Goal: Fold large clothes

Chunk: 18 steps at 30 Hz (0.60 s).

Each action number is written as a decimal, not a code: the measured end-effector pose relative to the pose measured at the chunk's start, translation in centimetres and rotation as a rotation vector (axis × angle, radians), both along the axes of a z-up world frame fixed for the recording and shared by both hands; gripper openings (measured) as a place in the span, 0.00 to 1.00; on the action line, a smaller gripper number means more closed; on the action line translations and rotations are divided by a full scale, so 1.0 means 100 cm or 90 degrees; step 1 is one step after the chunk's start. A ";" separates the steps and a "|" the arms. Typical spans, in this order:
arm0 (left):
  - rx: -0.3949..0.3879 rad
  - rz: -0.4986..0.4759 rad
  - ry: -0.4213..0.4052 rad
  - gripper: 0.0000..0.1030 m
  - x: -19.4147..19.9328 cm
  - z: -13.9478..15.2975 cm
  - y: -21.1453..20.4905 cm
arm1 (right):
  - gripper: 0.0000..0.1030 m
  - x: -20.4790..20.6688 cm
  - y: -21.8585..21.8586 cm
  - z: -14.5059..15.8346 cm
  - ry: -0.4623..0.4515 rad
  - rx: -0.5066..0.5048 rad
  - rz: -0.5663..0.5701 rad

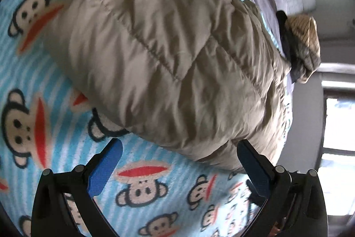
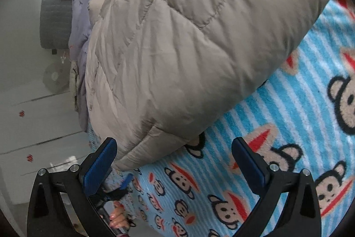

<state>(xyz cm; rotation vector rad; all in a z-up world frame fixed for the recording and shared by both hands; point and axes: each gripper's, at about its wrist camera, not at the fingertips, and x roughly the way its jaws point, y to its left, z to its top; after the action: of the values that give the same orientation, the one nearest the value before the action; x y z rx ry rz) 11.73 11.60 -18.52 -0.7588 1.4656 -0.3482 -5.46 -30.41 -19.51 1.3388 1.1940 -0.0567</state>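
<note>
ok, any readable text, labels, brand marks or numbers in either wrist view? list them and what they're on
None: no readable text in either view.
Beige puffer jacket: no label, tag or logo showing.
Blue striped blanket: cartoon monkey faces only, no words.
Blue pads on the fingers: textured, unmarked.
Small red marks on the white surface beside the bed: too small to tell, apparently not letters.

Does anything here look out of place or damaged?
Nothing stands out. The beige padded jacket lies folded and undamaged on the monkey-print blanket; the left gripper and right gripper are open, holding nothing.
</note>
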 end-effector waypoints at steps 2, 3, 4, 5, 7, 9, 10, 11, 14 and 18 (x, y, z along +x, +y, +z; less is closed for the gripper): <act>-0.025 0.006 -0.002 1.00 0.001 -0.006 0.000 | 1.00 0.000 -0.001 -0.005 -0.013 0.024 -0.017; -0.036 0.010 -0.002 1.00 0.003 -0.011 -0.001 | 1.00 0.000 -0.001 -0.007 -0.016 0.031 -0.021; -0.043 0.013 0.001 1.00 0.004 -0.016 0.001 | 1.00 0.002 -0.001 -0.010 -0.020 0.041 -0.025; -0.047 0.018 0.007 1.00 0.006 -0.022 0.000 | 1.00 0.004 0.000 -0.014 -0.020 0.050 -0.025; -0.054 0.029 0.017 1.00 0.009 -0.034 -0.002 | 1.00 0.008 0.002 -0.020 -0.017 0.064 -0.023; -0.056 0.042 0.024 1.00 0.013 -0.040 -0.005 | 1.00 0.011 0.005 -0.026 -0.016 0.077 -0.022; -0.056 0.045 0.023 1.00 0.014 -0.041 -0.009 | 1.00 0.013 0.006 -0.029 -0.017 0.081 -0.023; -0.058 0.047 0.018 1.00 0.015 -0.041 -0.011 | 1.00 0.015 0.006 -0.030 -0.020 0.084 -0.024; -0.050 0.033 -0.016 1.00 0.025 -0.033 -0.022 | 1.00 0.022 0.007 -0.036 -0.028 0.102 -0.034; -0.031 0.029 -0.026 1.00 0.036 -0.038 -0.026 | 1.00 0.038 0.009 -0.038 -0.064 0.124 -0.051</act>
<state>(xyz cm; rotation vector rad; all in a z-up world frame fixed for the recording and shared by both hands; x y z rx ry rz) 15.31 8.96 -22.35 -0.8178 1.4030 -0.3639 -1.67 -29.47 -23.28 1.5425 1.0817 0.0704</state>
